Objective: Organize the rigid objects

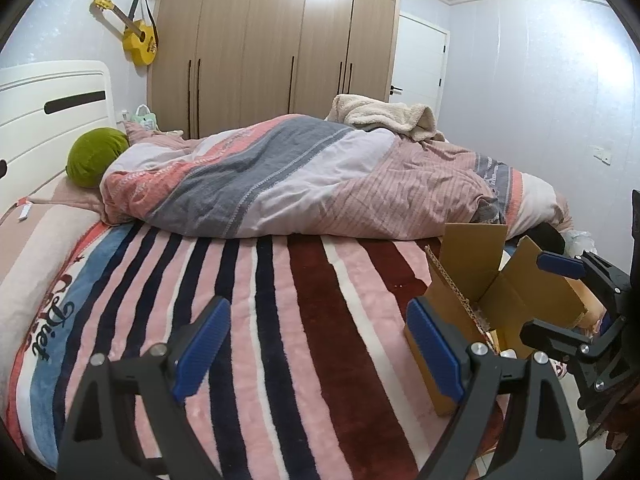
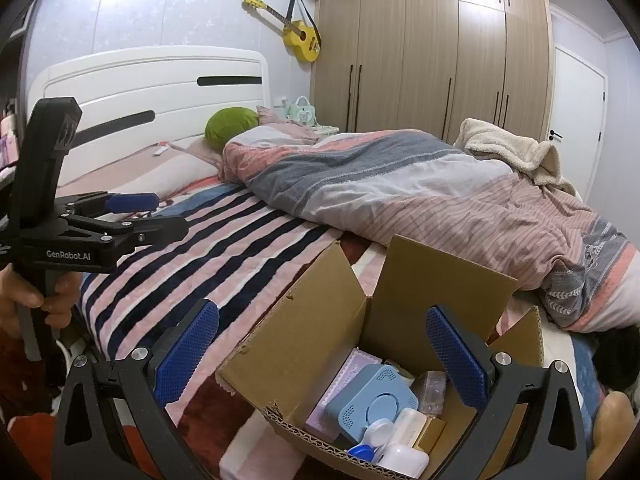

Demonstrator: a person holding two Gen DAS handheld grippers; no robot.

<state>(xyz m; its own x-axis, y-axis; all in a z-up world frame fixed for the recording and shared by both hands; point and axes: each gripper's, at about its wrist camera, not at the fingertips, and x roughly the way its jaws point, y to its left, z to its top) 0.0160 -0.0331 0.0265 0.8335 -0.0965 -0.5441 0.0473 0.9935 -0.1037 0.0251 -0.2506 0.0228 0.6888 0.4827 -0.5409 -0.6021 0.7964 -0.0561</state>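
Observation:
An open cardboard box [image 2: 308, 344] stands on the striped bed blanket [image 2: 224, 240] near the front right. Inside lie several small rigid items: a light blue square device [image 2: 372, 400], a lilac packet [image 2: 348, 376], a clear plastic case [image 2: 434, 390], white containers [image 2: 404, 458] and a blue lid [image 2: 362, 451]. My right gripper [image 2: 320, 354] is open and empty, hovering over the box. My left gripper [image 1: 316, 344] is open and empty above the bare blanket, left of the box [image 1: 472, 276]. The left gripper also shows in the right wrist view [image 2: 148, 212], the right gripper in the left wrist view [image 1: 560, 276].
A rumpled duvet [image 1: 288, 184] lies across the back of the bed, with a cream fleece [image 1: 384, 114] and a green cushion [image 1: 94, 156]. A white headboard [image 1: 48, 104], wooden wardrobe [image 1: 272, 48], yellow guitar [image 1: 138, 38] and white door [image 1: 420, 60] stand behind.

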